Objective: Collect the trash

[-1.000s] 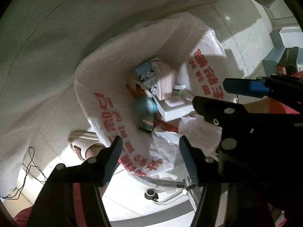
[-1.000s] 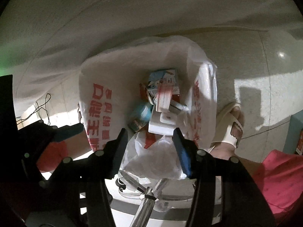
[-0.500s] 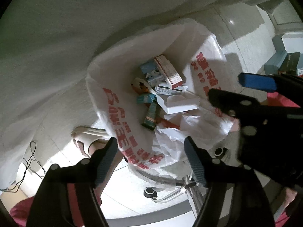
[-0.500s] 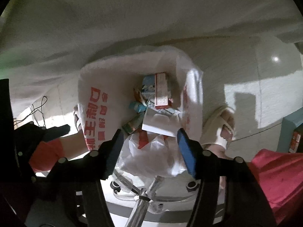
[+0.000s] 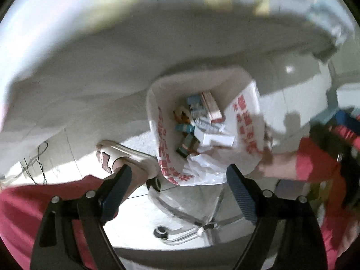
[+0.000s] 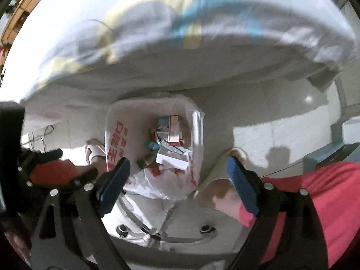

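left gripper (image 5: 178, 180): pointing down above white plastic bag (image 5: 244, 114), jaws opening, nothing btwn them. right gripper (image 6: 177, 173): same attitude over same bag (image 6: 114, 121), jaws opening, nothing btwn them. bag: red lettering on sides, mouth open, standing on pale tiled floor (image 5: 135, 209) beside chrome chair base (image 5: 202, 227). trash inside bag: white flat box (image 5: 217, 138) on top, red-and-white carton (image 5: 211, 105) behind it, teal packet (image 5: 184, 128), other small packs, prob. drink cartons but too blurred to confirm. crumpled white plastic at near edge of bag. sandalled foot (image 5: 117, 155) left of bag, second foot (image 6: 234, 155) right of it. red garment at both lower corners. white sheet overhead, blurred.
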{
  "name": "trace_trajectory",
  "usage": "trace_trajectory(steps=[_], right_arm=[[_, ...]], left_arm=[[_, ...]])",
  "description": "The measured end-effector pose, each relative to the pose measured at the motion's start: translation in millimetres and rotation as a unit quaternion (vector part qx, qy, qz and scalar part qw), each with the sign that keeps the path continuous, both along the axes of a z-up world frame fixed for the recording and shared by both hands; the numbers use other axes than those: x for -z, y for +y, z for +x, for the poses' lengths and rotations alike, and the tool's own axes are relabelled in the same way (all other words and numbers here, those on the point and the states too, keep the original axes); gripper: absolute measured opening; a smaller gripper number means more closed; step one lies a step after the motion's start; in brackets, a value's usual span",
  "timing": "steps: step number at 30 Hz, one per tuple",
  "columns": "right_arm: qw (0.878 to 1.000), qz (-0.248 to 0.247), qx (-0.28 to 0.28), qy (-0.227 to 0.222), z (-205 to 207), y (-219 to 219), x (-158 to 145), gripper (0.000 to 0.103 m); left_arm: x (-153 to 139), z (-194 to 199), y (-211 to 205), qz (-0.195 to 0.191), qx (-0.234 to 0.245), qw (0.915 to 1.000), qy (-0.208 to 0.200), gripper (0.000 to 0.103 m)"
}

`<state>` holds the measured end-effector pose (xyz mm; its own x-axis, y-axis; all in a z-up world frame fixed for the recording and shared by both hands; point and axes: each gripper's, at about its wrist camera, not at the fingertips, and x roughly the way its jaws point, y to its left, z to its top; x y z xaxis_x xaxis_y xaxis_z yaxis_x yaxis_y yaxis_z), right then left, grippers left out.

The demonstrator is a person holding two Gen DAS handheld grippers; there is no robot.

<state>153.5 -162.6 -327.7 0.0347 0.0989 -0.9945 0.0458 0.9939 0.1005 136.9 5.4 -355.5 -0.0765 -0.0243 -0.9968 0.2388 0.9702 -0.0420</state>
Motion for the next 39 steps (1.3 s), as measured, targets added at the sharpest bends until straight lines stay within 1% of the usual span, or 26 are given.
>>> trace_trajectory(steps=[3,5,9,11,13,14,16,19,21,22,26,27,29,30,31,34,36,38,39], right_arm=[[1.0,-0.001,-0.014,-0.017,-8,7,-21,0.088],[0.999,-0.002,-0.018,-0.026,-13,11,-33,0.088],[0.997,-0.013,-0.028,-0.065,-20,15,-61,0.088],[0.996,-0.018,-0.027,-0.081,-24,15,-77,0.088],[0.995,-0.007,-0.021,-0.1,-29,11,-92,0.088],[0.993,-0.002,-0.017,-0.115,-31,9,-104,0.088],[0.99,-0.005,-0.019,-0.138,-34,7,-121,0.092],[0.984,-0.006,-0.013,-0.178,-41,3,-151,0.093],[0.977,-0.003,-0.003,-0.211,-46,-2,-174,0.093],[0.974,-0.003,0.0,-0.226,-47,-4,-185,0.093],[0.954,-0.016,0.011,-0.298,-59,-10,-237,0.096],[0.948,-0.022,0.014,-0.318,-62,-11,-250,0.096],[0.935,-0.027,0.017,-0.354,-71,-14,-273,0.096],[0.93,-0.029,0.018,-0.367,-73,-15,-282,0.096],[0.925,-0.031,0.017,-0.379,-77,-16,-290,0.096],[0.911,-0.038,0.012,-0.411,-88,-14,-315,0.096],[0.906,-0.037,0.01,-0.422,-95,-12,-324,0.096],[0.901,-0.037,0.01,-0.432,-101,-10,-332,0.096],[0.899,-0.035,0.01,-0.437,-105,-9,-336,0.096]], left_arm=[[-24,-5,5,-0.014,-0.036,0.9989,-0.026,0.084],[-36,-9,5,-0.014,-0.046,0.998,-0.041,0.084],[-69,-18,6,-0.018,-0.071,0.9939,-0.082,0.084],[-84,-22,8,-0.013,-0.086,0.9907,-0.105,0.084],[-104,-27,8,0.001,-0.103,0.9847,-0.14,0.084],[-113,-28,9,-0.001,-0.106,0.9826,-0.153,0.084],[-132,-31,10,0.002,-0.113,0.9772,-0.179,0.085],[-166,-36,8,0.002,-0.121,0.967,-0.224,0.085],[-192,-40,8,0.005,-0.127,0.9569,-0.261,0.085],[-201,-41,7,0.005,-0.128,0.9535,-0.273,0.085],[-249,-47,7,0.003,-0.138,0.9339,-0.33,0.086],[-258,-49,8,0.001,-0.14,0.93,-0.34,0.086],[-279,-55,7,0.004,-0.146,0.9185,-0.367,0.087],[-288,-59,8,0.003,-0.146,0.9133,-0.38,0.088],[-300,-64,8,-0.003,-0.146,0.9063,-0.397,0.09],[-326,-77,8,-0.021,-0.148,0.8924,-0.426,0.093],[-343,-86,8,-0.027,-0.144,0.8819,-0.448,0.093],[-354,-92,4,-0.015,-0.137,0.8761,-0.462,0.093],[-358,-94,2,-0.011,-0.13,0.8746,-0.467,0.093]])
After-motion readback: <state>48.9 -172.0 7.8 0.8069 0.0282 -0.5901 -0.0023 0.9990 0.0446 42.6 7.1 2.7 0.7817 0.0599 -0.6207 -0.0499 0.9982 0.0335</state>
